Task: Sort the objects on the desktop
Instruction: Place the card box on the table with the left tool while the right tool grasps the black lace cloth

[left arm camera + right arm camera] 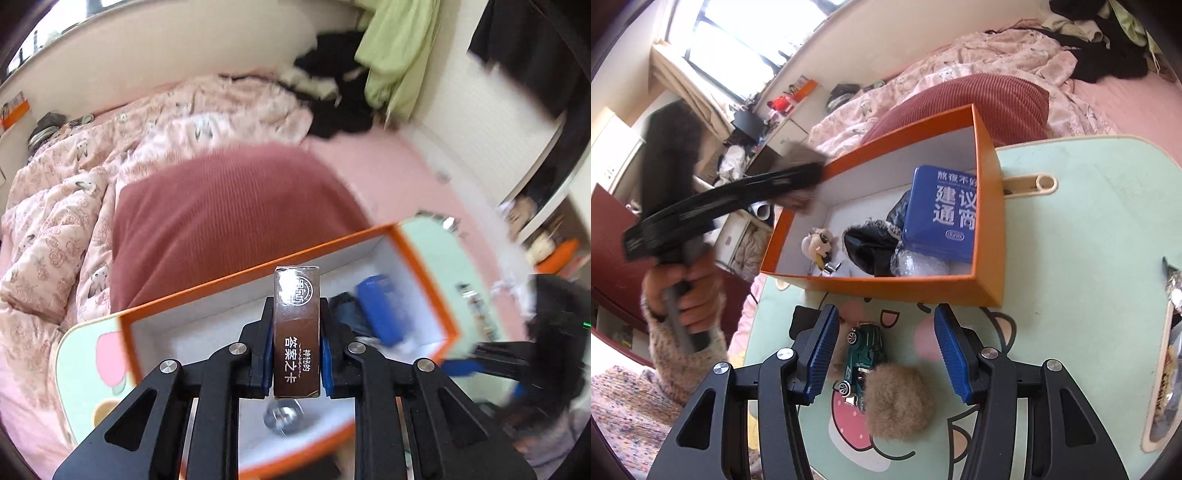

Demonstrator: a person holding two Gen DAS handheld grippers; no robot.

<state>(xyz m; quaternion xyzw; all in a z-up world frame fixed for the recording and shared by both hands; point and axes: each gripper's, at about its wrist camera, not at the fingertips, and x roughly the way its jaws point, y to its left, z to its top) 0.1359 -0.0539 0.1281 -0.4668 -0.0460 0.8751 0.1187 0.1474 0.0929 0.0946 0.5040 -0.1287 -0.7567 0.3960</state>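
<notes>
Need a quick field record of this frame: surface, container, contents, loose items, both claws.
surface: pale green cartoon lap table on a bed
container: orange box, open, on the table
box contents: blue tin, black pouch, bubble wrap, small figure keychain
loose on table: green toy car, brown fur ball touching it
left claw: shut on brown card box, above the orange box
right claw: open, straddling the toy car

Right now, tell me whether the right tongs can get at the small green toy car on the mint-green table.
Probably yes. The right tongs stand open with the small green toy car lying between their pads on the mint-green table. Only the fluffy brown pompom touches the car's near end and could get pinched too.
</notes>
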